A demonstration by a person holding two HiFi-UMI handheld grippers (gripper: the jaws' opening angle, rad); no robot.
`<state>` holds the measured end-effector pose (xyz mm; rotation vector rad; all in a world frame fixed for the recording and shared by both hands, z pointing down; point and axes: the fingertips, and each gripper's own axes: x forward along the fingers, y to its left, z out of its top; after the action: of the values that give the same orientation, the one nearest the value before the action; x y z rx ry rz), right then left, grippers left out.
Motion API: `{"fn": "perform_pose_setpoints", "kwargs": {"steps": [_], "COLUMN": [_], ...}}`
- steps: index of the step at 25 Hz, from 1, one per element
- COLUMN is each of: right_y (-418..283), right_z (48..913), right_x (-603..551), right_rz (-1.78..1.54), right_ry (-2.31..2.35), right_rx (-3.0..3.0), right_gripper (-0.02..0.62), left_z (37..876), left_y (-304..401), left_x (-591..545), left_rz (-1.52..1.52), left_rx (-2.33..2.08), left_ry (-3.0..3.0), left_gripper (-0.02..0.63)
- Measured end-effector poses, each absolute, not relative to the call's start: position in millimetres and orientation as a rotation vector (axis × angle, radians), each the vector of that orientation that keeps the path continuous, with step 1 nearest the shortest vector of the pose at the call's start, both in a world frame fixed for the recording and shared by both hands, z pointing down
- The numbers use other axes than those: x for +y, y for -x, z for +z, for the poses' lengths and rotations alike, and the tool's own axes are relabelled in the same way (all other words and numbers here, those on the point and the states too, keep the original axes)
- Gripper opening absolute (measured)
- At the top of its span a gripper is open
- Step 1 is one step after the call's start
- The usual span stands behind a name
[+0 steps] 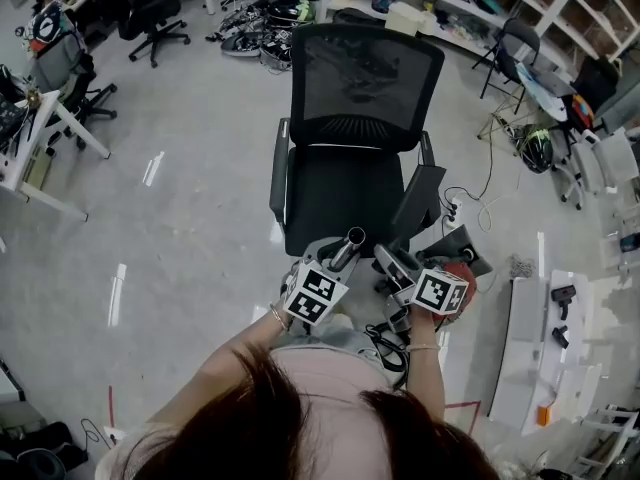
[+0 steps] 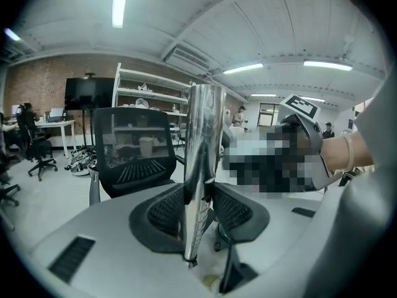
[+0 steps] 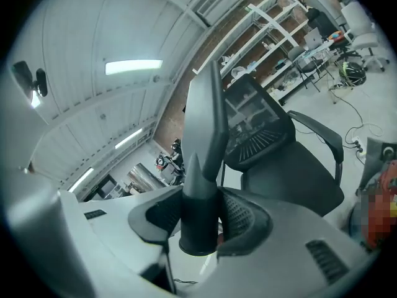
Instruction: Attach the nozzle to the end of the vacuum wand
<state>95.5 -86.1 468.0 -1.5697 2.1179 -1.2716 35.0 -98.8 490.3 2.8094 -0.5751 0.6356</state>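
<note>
Low in the centre of the head view, before a black mesh office chair [image 1: 350,158], my left gripper [image 2: 198,211] is clamped on the shiny metal vacuum wand [image 2: 205,135], which stands upright. My right gripper [image 3: 200,219] is clamped on the round collar of the dark grey, slant-tipped nozzle [image 3: 205,117]. The two sit side by side, unjoined, and the wand's lower length is lost below the jaws.

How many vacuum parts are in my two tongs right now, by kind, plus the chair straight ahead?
Shiny silver metal wand tube, clamped in left tongs: 1
Dark grey plastic tapered nozzle, clamped in right tongs: 1
Black mesh-back office chair: 1
Total: 3
</note>
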Motion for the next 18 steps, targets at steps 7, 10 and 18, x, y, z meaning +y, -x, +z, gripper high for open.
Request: {"fn": "perform_pose_setpoints", "kwargs": {"steps": [7, 10, 18], "right_y": [-77.9, -72.0, -74.8], "right_z": [446.2, 427.8, 398.0], "right_x": [-74.3, -73.1, -79.8], "right_rz": [-1.163, -1.101, -0.942], "right_ry": [1.631, 1.636, 1.657], "right_rx": [2.068, 2.060, 2.105], "right_gripper": [0.186, 0.186, 0.186], "left_z": [485.2, 481.9, 486.1], "left_y": [-14.3, -10.5, -11.3], "left_x": [-87.4, -81.7, -78.1], "left_rz": [0.632, 0.633, 0.636], "left_rx": [-0.514, -0.491, -0.512], "left_ry": [-2.845, -2.864, -2.874], "left_gripper": [0.150, 0.149, 0.147]}}
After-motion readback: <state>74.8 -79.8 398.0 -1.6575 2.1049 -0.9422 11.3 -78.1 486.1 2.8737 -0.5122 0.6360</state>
